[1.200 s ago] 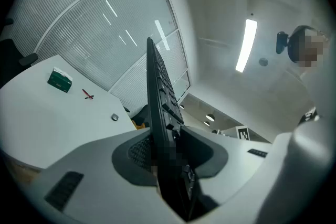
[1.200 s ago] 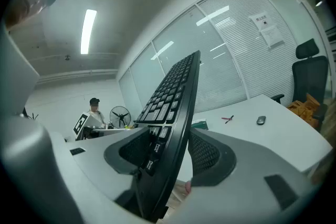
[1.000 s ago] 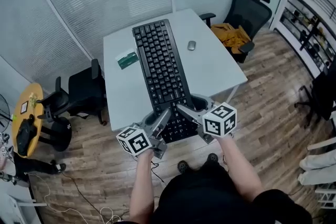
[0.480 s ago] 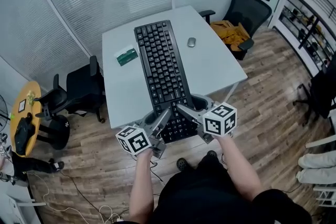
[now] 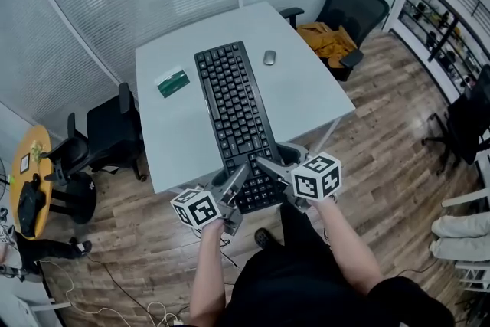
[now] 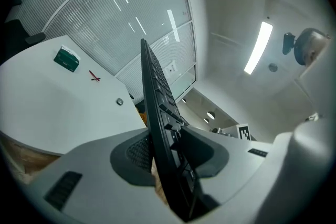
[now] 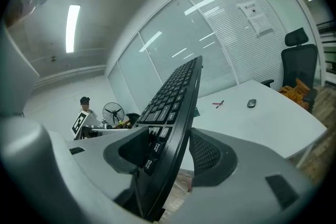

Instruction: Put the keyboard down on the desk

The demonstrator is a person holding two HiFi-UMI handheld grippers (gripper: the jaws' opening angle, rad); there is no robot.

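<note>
A long black keyboard (image 5: 233, 119) stretches away from me over the white desk (image 5: 321, 103), its near end sticking out past the desk's front edge. My left gripper (image 5: 236, 178) is shut on the near end's left corner, and my right gripper (image 5: 264, 165) is shut on its right corner. In the left gripper view the keyboard (image 6: 157, 113) runs edge-on between the left gripper (image 6: 165, 152) pads, above the desk (image 6: 47, 113). The right gripper view shows the keyboard (image 7: 178, 97) clamped in the right gripper (image 7: 170, 157). Whether the far end touches the desk I cannot tell.
A grey mouse (image 5: 269, 57) lies right of the keyboard's far end and a green box (image 5: 171, 82) lies to its left. A red pen (image 7: 218, 104) is on the desk. Black office chairs stand at the back right (image 5: 360, 0) and at the left (image 5: 107, 134).
Both grippers have sunk a little together with the keyboard, which stays gripped at its near end. In the head view the desk has slid left and looks slightly smaller.
</note>
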